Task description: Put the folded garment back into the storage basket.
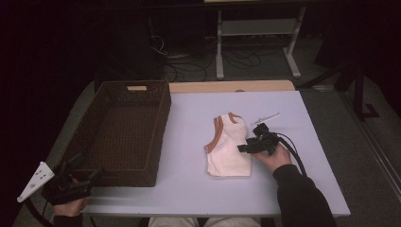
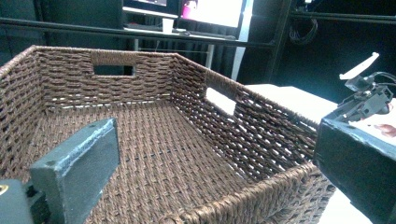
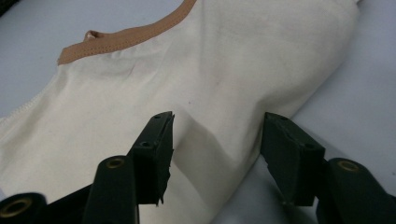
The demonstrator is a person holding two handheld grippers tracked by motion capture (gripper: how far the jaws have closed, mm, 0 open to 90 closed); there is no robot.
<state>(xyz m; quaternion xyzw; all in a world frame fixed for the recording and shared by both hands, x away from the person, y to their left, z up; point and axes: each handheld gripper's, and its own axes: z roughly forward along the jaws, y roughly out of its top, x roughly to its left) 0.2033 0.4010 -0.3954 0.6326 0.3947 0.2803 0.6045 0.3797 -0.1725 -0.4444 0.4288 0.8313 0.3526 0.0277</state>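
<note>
A dark brown woven wicker basket [image 1: 124, 137] with cut-out handles sits at nine o'clock on the pale lilac tabletop [image 1: 189, 184].

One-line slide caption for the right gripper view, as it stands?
Right gripper, fingers apart, straddling a raised fold at the edge of the folded cream garment with tan trim, on the pale table.

no readable text, labels, brands, numbers or signs on anything in these views, screens at the far side in the left gripper view too blurred to read
</note>
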